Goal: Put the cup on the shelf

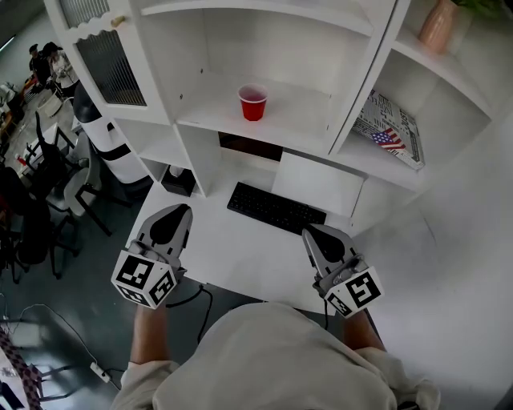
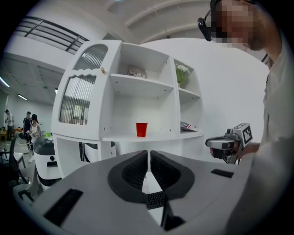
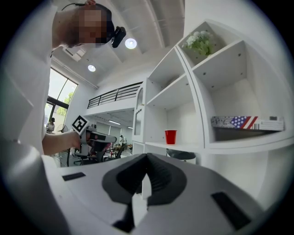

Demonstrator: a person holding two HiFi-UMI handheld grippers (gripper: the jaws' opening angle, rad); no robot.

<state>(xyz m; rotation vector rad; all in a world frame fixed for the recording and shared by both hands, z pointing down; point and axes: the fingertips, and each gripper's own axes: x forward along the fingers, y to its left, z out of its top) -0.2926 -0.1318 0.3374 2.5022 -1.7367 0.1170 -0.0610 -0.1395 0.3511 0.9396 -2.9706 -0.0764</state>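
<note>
A red plastic cup stands upright on the middle shelf of the white shelving unit, alone in its bay. It also shows far ahead in the left gripper view and in the right gripper view. My left gripper hovers over the desk's front left, shut, with nothing between its pads. My right gripper is held over the desk's front right, also shut and empty. Both are well short of the cup.
A black keyboard lies on the white desk under the shelf. A flag-printed box leans in the right bay and a pink vase stands above it. Office chairs and people are at the far left.
</note>
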